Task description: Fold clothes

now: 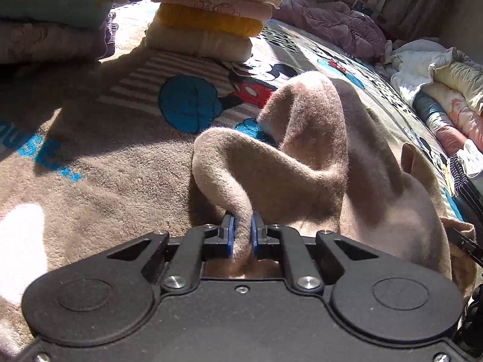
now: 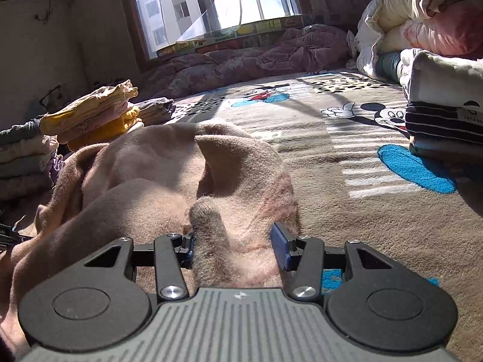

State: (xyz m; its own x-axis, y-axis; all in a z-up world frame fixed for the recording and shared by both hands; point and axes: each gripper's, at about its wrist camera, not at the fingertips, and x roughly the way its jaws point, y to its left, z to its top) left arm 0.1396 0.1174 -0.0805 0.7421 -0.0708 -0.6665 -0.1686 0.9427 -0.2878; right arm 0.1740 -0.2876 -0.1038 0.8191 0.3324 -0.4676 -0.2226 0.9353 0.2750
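L gripper point(image 1: 241, 236) was pinched tight on a fold of the tan fleece garment point(image 1: 317, 157), which lay bunched on the blanket point(image 1: 105, 157) ahead & to its right, while R gripper point(image 2: 234, 249), half-spread, straddled the opposite edge, pads not clamping.

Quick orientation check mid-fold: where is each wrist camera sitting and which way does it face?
Left wrist: low behind the left gripper, shut on a fold of the tan fleece garment, facing folded stacks.
Right wrist: low behind the right gripper, jaws apart around fleece, facing the window.
Shared: garment, cartoon blanket, yellow-topped stack, purple quilt.
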